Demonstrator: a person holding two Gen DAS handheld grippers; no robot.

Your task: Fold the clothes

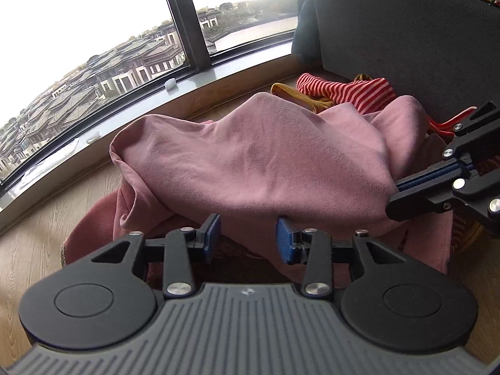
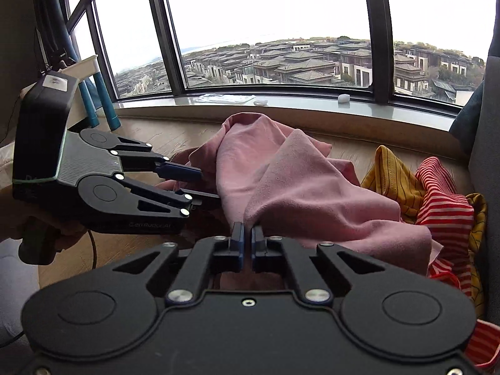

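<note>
Left gripper [image 2: 200, 184], jaws apart, beside a rumpled pink garment [image 2: 281, 181] (soft, fleecy) heaped on the wooden floor [image 2: 162, 137], lengthwise left to right; right gripper [image 2: 247, 243] pinches its edge; striped clothes [image 2: 443, 193] lie rightward.

We see a dusty pink garment [image 1: 250, 162] filling the centre of the left wrist view, plain and without pattern. Behind it, at upper right, lies a red cloth with thin pale pink stripes [image 1: 353, 92], and beside that a mustard yellow cloth [image 1: 300, 97]; in the right wrist view, at right, this yellow cloth shows fine dark lines. The left tool [image 1: 248, 239] is black with blue pads [image 1: 285, 243], its base ribbed grey. The right tool [image 2: 247, 243] is black with blue pads too. The floor [image 1: 37, 250] is pale wood grain. The chair back [image 1: 406, 37] at upper right is dark grey. The window frame [image 2: 165, 31] is dark grey.
</note>
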